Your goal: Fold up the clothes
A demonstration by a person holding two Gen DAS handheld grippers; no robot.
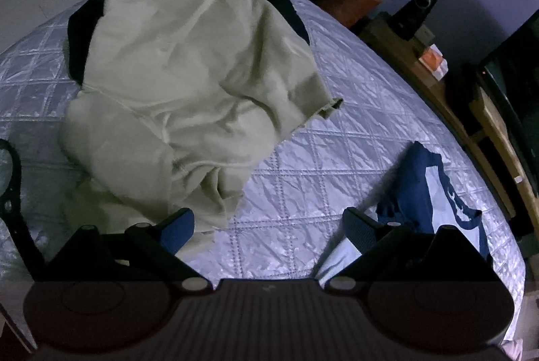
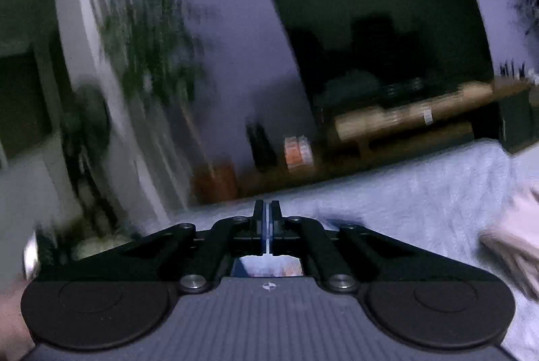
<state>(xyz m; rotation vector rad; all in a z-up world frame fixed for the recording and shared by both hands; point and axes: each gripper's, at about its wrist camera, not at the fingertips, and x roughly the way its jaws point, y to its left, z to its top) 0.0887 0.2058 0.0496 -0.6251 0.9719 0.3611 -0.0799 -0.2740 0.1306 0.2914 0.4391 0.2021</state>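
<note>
Left gripper (image 1: 269,226) hangs spread wide over the quilted bed (image 1: 303,165), holding nothing. A cream sweatshirt (image 1: 188,84) lies crumpled far left, a navy-and-white shirt (image 1: 434,192) near right. Right gripper (image 2: 266,226) is pressed together, view blurred, television (image 2: 380,34) beyond.

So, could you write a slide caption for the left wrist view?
Open left claw above quilted bed cover, facing a crumpled cream hoodie; navy-white garment at right.
</note>
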